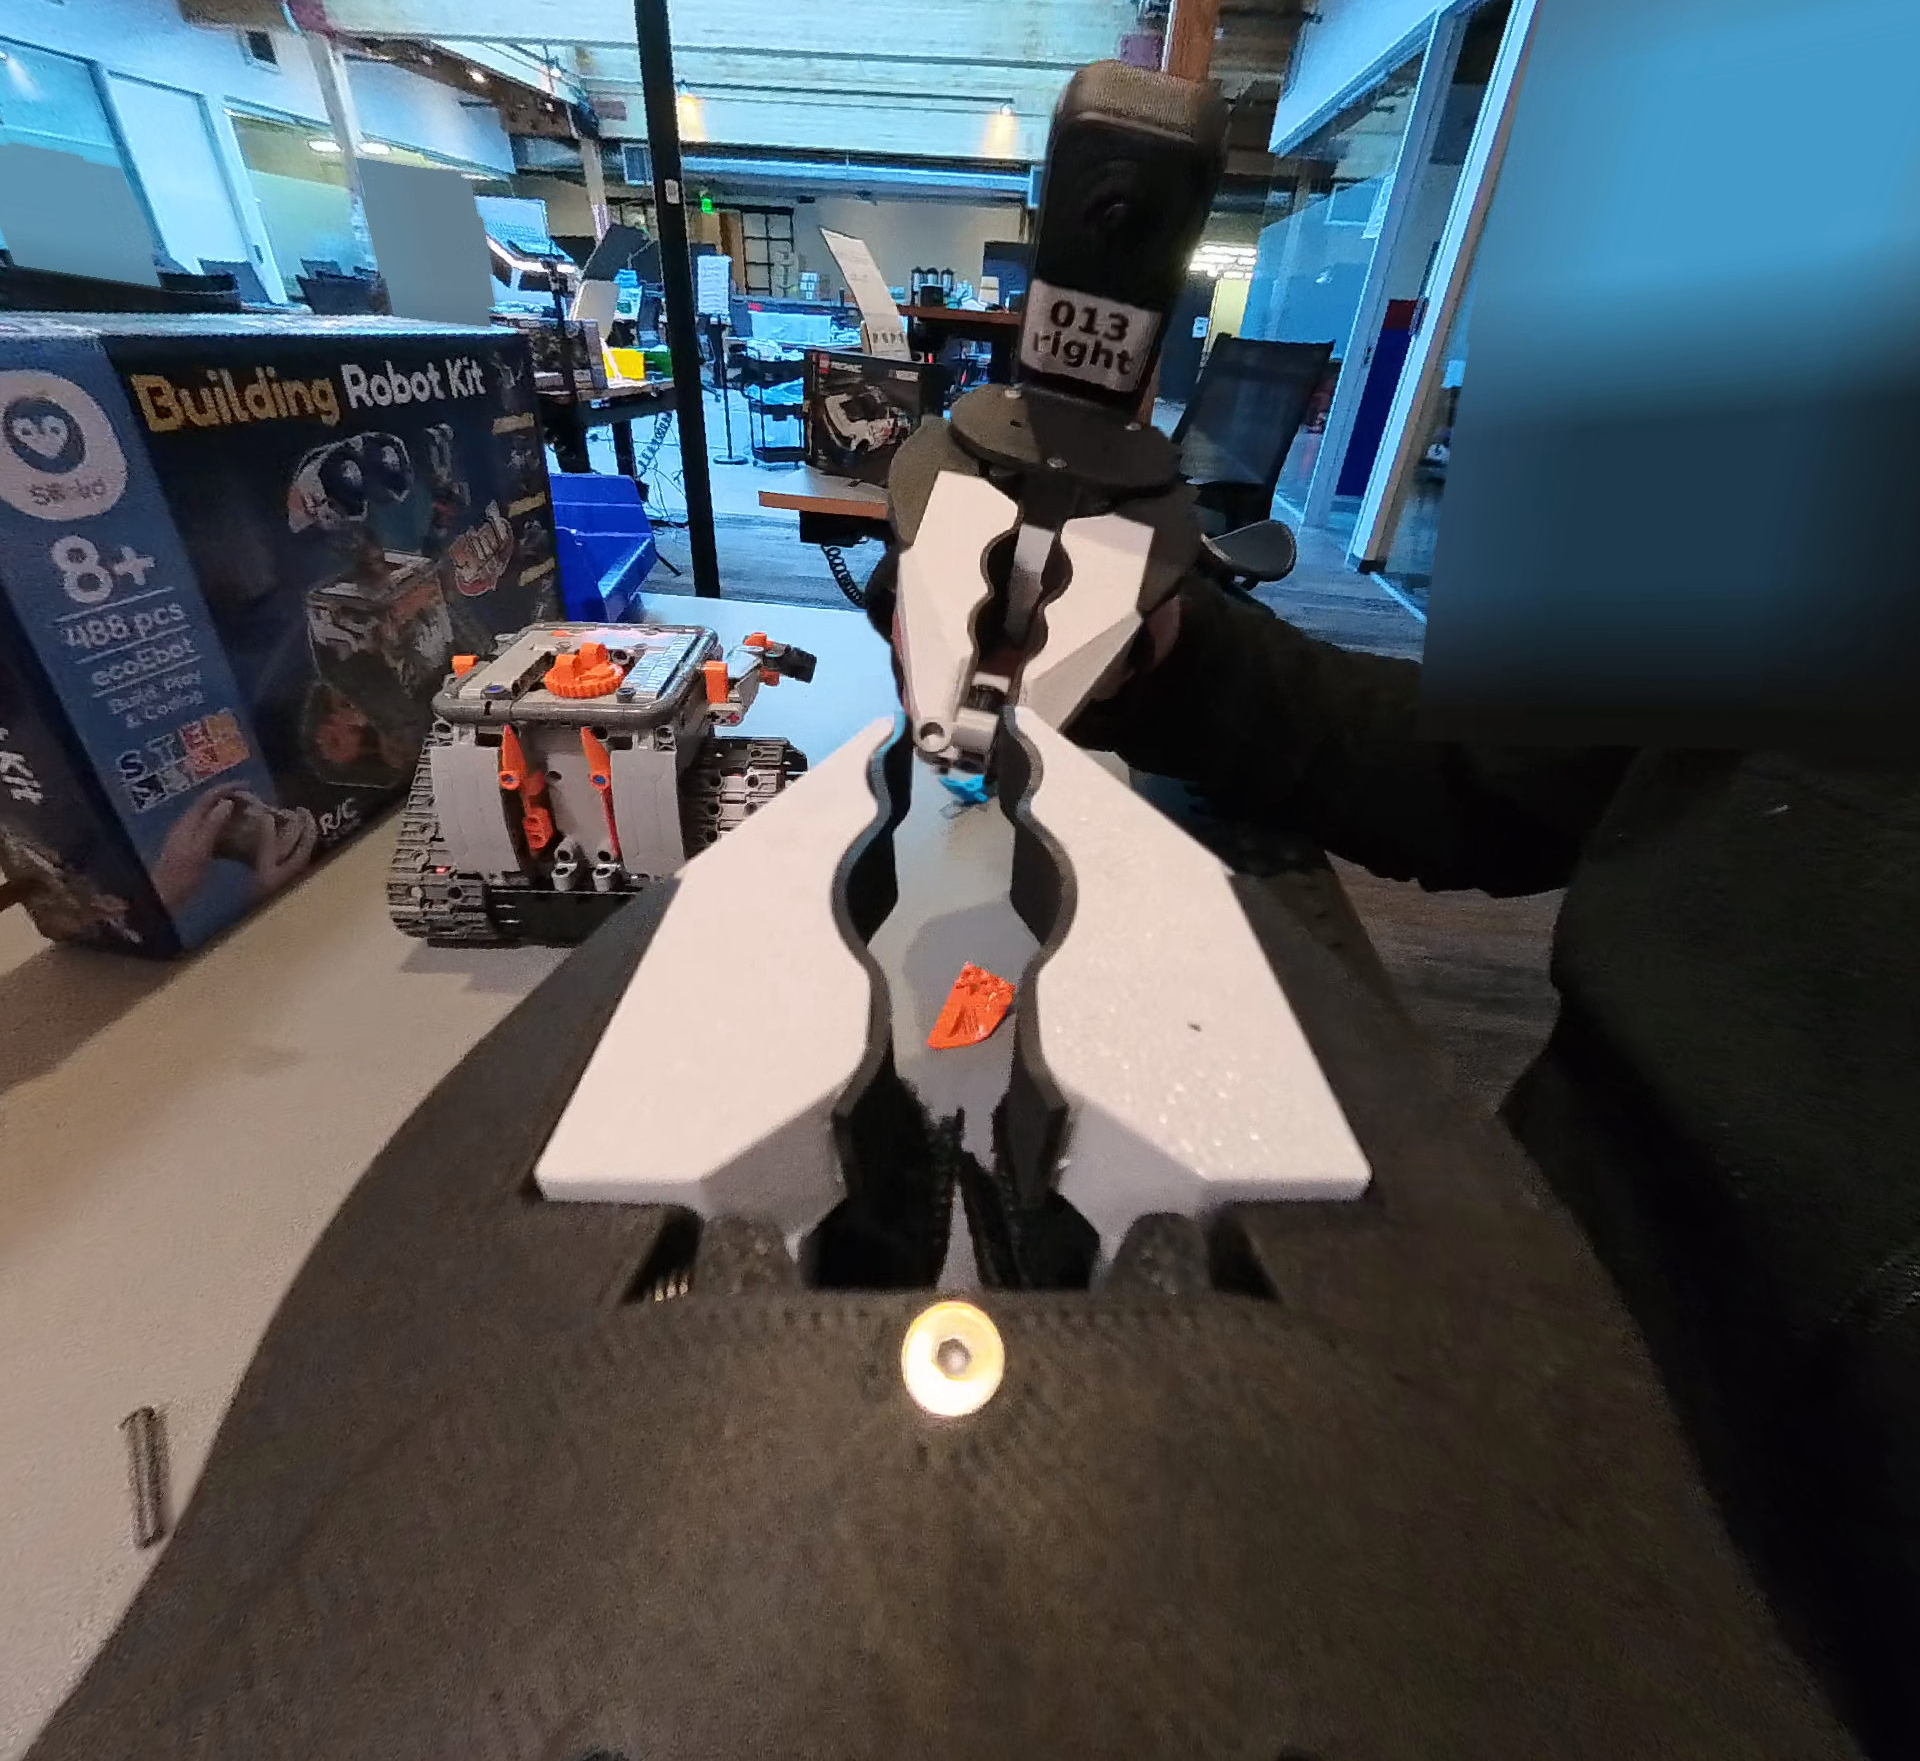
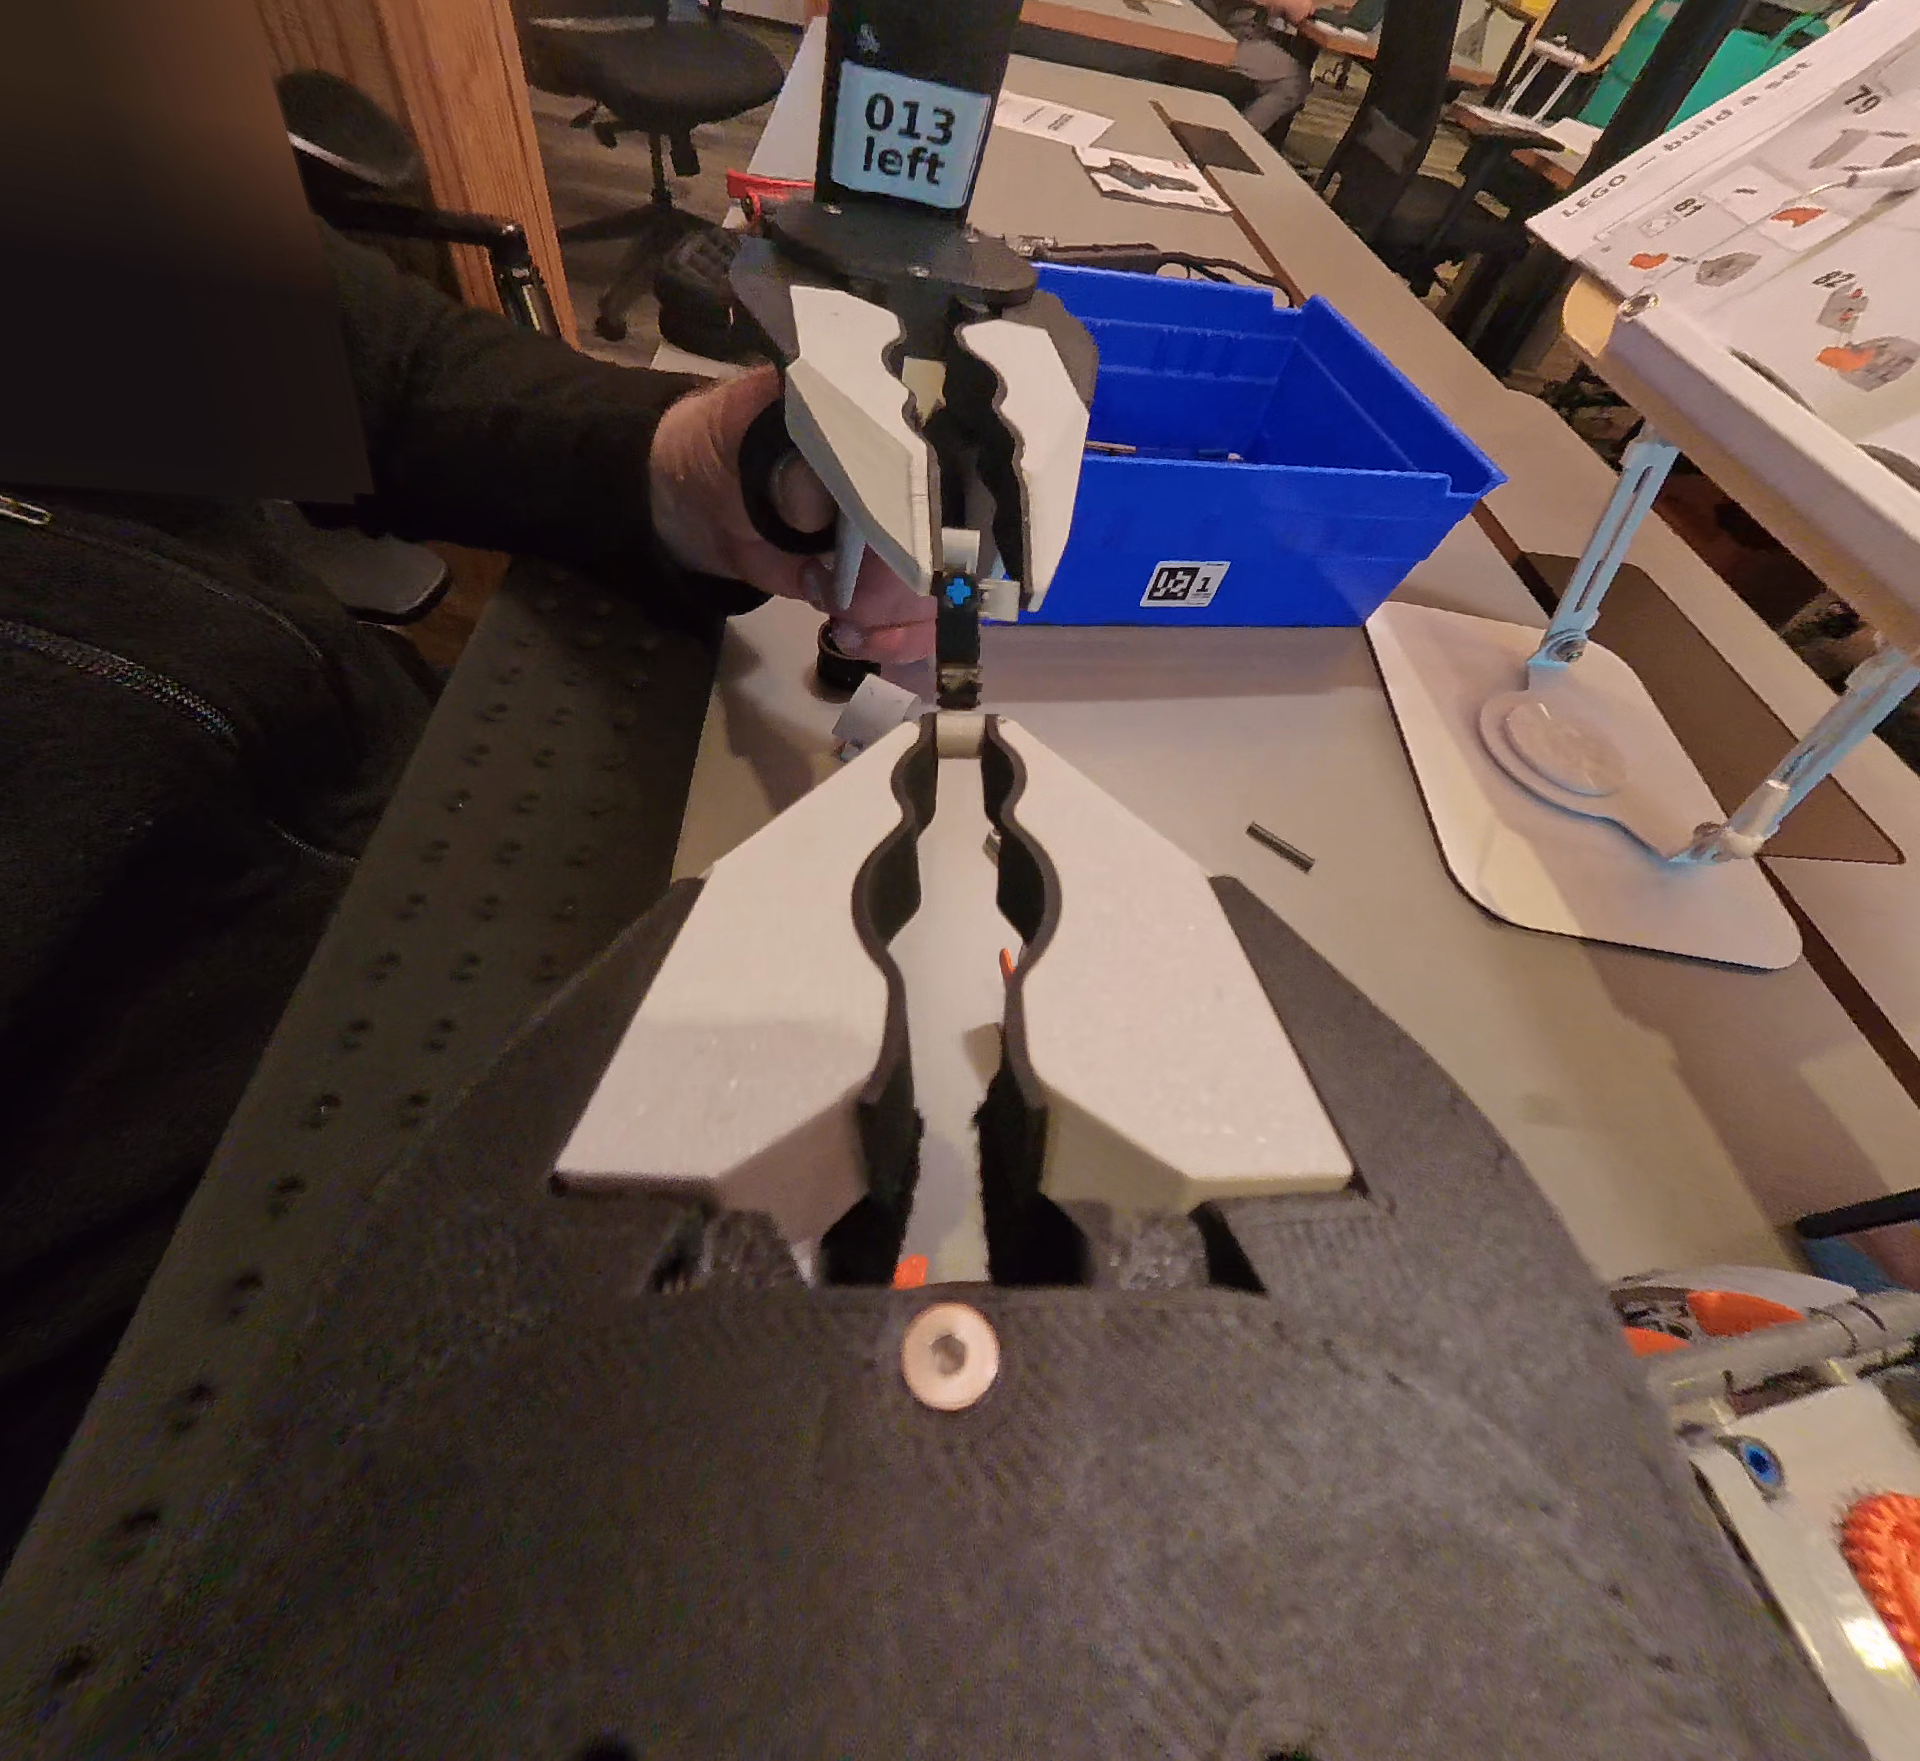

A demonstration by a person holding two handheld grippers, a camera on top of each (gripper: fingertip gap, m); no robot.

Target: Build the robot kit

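My two grippers meet tip to tip above the table edge. In the left wrist view my left gripper (image 1: 954, 737) is shut on a small black brick piece with a blue cross pin (image 1: 966, 784). The right wrist view shows that piece (image 2: 958, 615) hanging from the left gripper (image 2: 971, 584). My right gripper (image 2: 958, 726) is shut on a light grey beam piece (image 2: 956, 741), whose end touches the black piece. The left wrist view shows the right gripper (image 1: 971, 705) holding the grey beam (image 1: 948, 726). A person's hand holds each gripper.
A grey and orange tracked robot model (image 1: 582, 755) stands left, beside a dark kit box (image 1: 260, 589). An orange piece (image 1: 971, 1005) lies below my left fingers. A blue bin (image 2: 1247, 454), an instruction booklet (image 2: 1714, 257) on a white stand (image 2: 1579, 807) and a black pin (image 2: 1280, 847) sit to the right. Left and right tips are no more than a few centimetres apart.
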